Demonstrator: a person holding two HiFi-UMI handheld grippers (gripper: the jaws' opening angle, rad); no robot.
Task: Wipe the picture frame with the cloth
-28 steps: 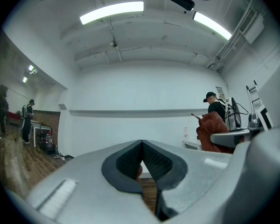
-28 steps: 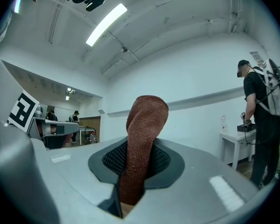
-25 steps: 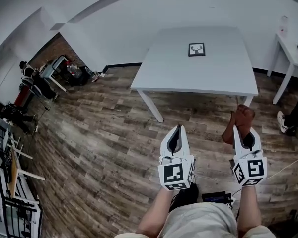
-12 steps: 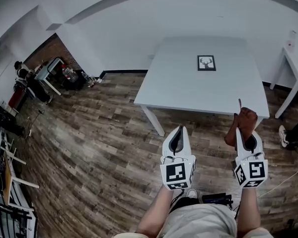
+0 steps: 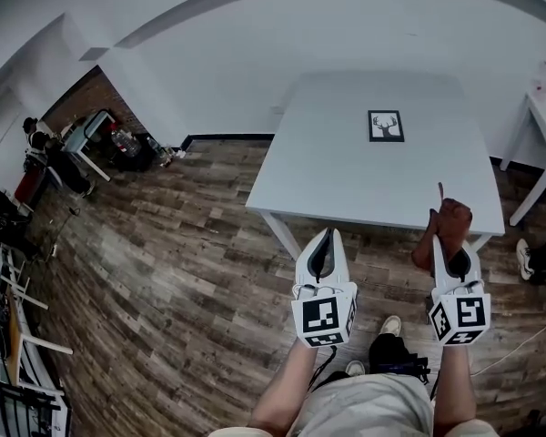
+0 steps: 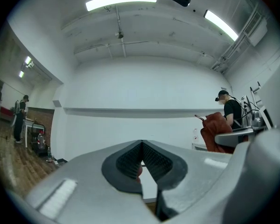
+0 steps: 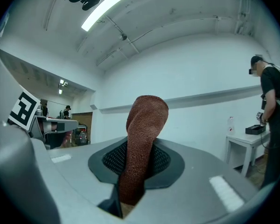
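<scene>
Pinching the brown cloth (image 5: 450, 218) tight in the right gripper (image 5: 448, 246), with the left gripper (image 5: 326, 235) pressed together on nothing. Picture frame (image 5: 385, 126) flat on the white table (image 5: 328, 157), toward its far side, straight ahead, nearer the right gripper.

The head camera looked steeply down from above, with the table (image 5: 346, 167) in the upper right of its frame and the left gripper (image 5: 325, 237) and right gripper (image 5: 448, 244) low at center. Each gripper camera sat close behind its own jaws, facing the far wall (wide-angle, edges bent). All three views shared the cloth (image 5: 446, 218): at the right edge of the left gripper view, and at the center of the right gripper view.
</scene>
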